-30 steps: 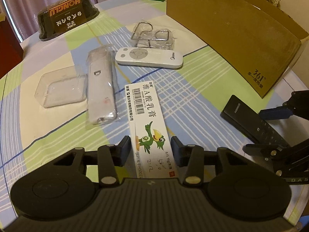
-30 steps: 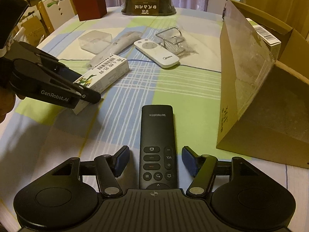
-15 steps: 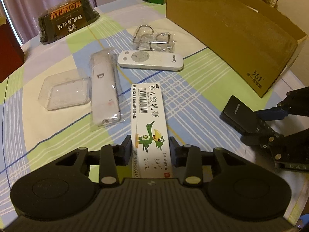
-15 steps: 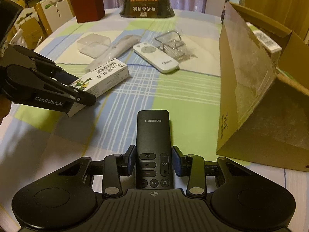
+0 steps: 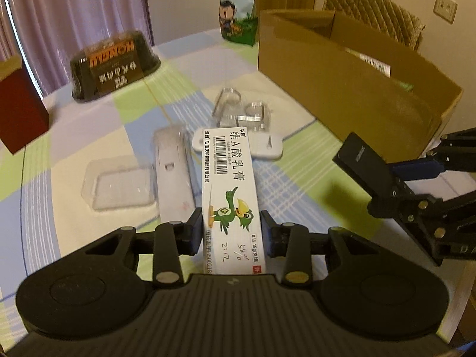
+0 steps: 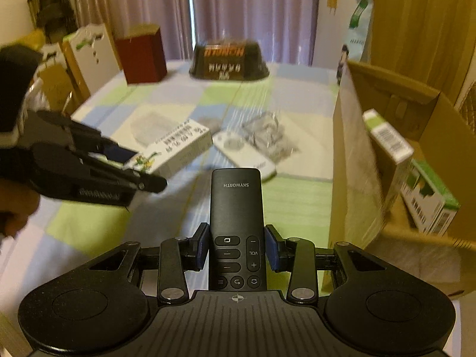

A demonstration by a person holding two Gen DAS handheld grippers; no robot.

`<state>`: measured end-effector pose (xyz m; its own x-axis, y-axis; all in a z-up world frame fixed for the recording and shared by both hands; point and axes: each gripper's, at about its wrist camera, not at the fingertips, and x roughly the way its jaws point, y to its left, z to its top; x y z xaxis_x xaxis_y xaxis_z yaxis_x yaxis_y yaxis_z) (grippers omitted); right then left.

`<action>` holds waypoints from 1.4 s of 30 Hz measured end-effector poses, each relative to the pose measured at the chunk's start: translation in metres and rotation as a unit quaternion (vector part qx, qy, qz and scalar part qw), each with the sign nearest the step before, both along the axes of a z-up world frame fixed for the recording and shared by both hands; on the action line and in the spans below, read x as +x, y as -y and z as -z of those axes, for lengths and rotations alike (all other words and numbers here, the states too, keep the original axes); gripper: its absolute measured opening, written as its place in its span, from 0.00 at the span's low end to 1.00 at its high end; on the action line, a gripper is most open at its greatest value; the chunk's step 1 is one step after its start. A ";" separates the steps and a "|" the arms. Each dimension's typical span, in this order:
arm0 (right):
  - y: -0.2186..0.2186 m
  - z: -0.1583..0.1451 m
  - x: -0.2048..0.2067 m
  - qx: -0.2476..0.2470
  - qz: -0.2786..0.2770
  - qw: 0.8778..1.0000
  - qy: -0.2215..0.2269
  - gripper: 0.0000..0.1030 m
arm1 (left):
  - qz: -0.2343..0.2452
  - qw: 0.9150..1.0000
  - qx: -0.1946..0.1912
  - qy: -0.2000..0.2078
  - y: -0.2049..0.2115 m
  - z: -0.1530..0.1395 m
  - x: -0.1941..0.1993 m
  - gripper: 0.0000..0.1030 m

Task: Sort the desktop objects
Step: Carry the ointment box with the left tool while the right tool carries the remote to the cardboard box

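1. Your left tool (image 5: 235, 232) is clamped on the white ointment carton (image 5: 229, 190). A second ago its fingers were wide apart around the carton on the worktop (image 5: 297, 184); now they pinch its sides and the carton is up off the cloth, nose pointing forward.
2. Your right tool (image 6: 237, 253) is closed on the black Skyworth remote (image 6: 236, 208), gripped at the button end. Half a second back the remote was pinched but flat; now it's airborne, with a shadow under it in the left wrist view.
3. So both picks look done at once. My read: you're in the carry phase, heading for the cardboard box (image 5: 357, 95) on your right.
4. The box already holds green-and-white cartons (image 6: 386, 136), so the ointment carton probably belongs there. Where the remote goes I can't tell from here.
5. On the worktop: white remote (image 5: 267, 148), bagged white device (image 5: 172, 166), clear plastic tray (image 5: 119, 184), and clear hooks (image 5: 241, 113) in a bag. All untouched, so sorting is far from finished.
6. Risk: both tools converge on one box opening. Stagger the drops. The carton is held near its tail, so it may pivot if you swing fast.
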<state>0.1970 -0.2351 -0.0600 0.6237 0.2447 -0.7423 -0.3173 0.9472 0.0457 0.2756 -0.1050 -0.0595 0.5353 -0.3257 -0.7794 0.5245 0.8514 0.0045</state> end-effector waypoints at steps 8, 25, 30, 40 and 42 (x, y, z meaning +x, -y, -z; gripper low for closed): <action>0.016 -0.053 0.020 0.032 0.030 0.998 0.036 0.36 | 0.019 0.999 -0.016 0.038 0.016 -0.038 0.015 0.33; 0.118 -0.142 0.055 0.029 0.138 0.983 0.114 0.37 | 0.119 0.987 -0.054 0.095 0.119 -0.106 0.038 0.33; 0.147 -0.136 0.068 0.016 0.163 0.981 0.109 0.37 | 0.144 0.983 -0.064 0.095 0.155 -0.114 0.043 0.33; 0.191 -0.110 0.082 0.023 0.183 0.980 0.079 0.37 | 0.174 0.980 -0.049 0.085 0.210 -0.106 0.056 0.33; 0.198 -0.103 0.082 0.027 0.184 0.980 0.072 0.37 | 0.176 0.980 -0.044 0.081 0.215 -0.102 0.059 0.33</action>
